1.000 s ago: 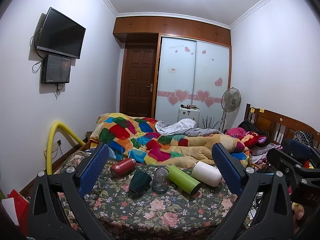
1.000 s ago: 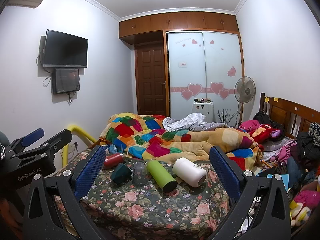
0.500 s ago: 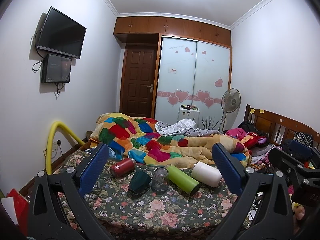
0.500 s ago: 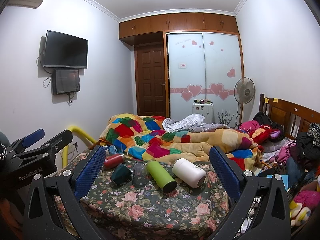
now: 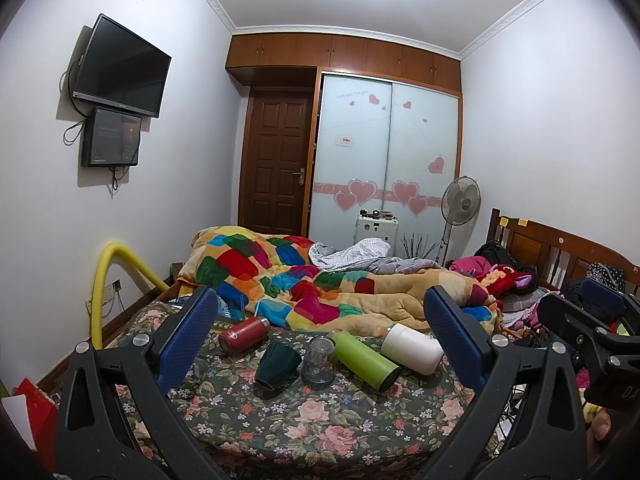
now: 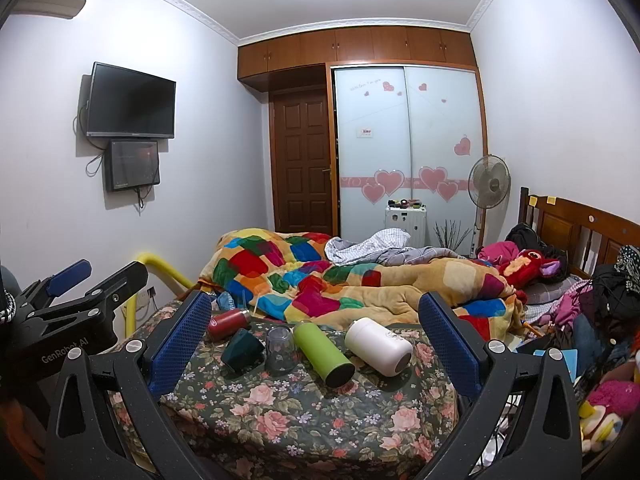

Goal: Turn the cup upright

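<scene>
Several drinking vessels lie on the floral bedspread [image 5: 304, 420]. A red flask [image 5: 243, 335], a dark green cup [image 5: 277, 364], a green flask [image 5: 366, 360] and a white cup [image 5: 412, 348] lie on their sides. A clear glass [image 5: 319, 360] stands mouth down. The right wrist view shows the same row: red flask [image 6: 228, 323], dark green cup [image 6: 242, 350], glass [image 6: 281, 350], green flask [image 6: 323, 352], white cup [image 6: 378, 345]. My left gripper [image 5: 320, 336] and right gripper [image 6: 316, 340] are both open, empty, and short of the cups.
A colourful patchwork quilt [image 5: 304, 280] is heaped behind the cups. A yellow padded rail [image 5: 116, 272] stands at the left. Clothes and toys [image 6: 592, 320] pile at the right by the wooden headboard [image 6: 576, 224]. The other gripper shows at each view's edge.
</scene>
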`<state>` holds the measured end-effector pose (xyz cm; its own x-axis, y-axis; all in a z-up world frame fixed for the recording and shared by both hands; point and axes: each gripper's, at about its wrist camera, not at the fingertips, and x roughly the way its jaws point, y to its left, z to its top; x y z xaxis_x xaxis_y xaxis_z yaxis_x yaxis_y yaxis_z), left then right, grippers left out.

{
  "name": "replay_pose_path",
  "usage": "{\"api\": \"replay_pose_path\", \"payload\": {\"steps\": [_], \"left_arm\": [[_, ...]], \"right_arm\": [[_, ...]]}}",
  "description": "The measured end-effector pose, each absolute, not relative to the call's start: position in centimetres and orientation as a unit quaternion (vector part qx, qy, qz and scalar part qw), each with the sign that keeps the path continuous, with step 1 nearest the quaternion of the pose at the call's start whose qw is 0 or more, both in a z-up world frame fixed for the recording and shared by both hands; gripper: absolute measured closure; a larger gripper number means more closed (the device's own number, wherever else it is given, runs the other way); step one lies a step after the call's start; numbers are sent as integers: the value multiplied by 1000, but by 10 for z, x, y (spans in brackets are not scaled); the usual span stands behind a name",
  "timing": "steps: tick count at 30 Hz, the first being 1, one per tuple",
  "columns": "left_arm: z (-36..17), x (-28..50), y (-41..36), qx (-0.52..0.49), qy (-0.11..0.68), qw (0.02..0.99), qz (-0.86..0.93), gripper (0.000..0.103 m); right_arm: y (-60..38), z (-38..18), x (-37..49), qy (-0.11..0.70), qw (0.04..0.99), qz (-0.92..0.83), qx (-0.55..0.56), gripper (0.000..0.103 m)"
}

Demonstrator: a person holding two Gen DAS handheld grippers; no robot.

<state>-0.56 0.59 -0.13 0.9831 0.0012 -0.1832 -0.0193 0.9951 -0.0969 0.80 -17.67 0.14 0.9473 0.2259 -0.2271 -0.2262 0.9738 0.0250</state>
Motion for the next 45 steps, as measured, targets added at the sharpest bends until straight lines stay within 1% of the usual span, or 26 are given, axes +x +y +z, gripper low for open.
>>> {"api": "replay_pose_path", "payload": {"steps": [23, 32, 38, 45], "left_arm": [[2, -5, 1, -49, 91, 995, 4, 0], [-5, 12, 5, -54, 107, 993, 2, 0], [-24, 41, 14, -58, 139, 989, 7, 0], [-73, 111, 32, -65, 240, 969, 1, 0]], "right_arm": [[-178, 0, 8, 115, 987, 116, 1, 0], [-173, 2, 17, 128, 985, 115, -1, 0], [-179, -15, 41, 153, 982, 113, -2, 0], [-180, -36, 71, 193, 975, 107, -3, 0]]}}
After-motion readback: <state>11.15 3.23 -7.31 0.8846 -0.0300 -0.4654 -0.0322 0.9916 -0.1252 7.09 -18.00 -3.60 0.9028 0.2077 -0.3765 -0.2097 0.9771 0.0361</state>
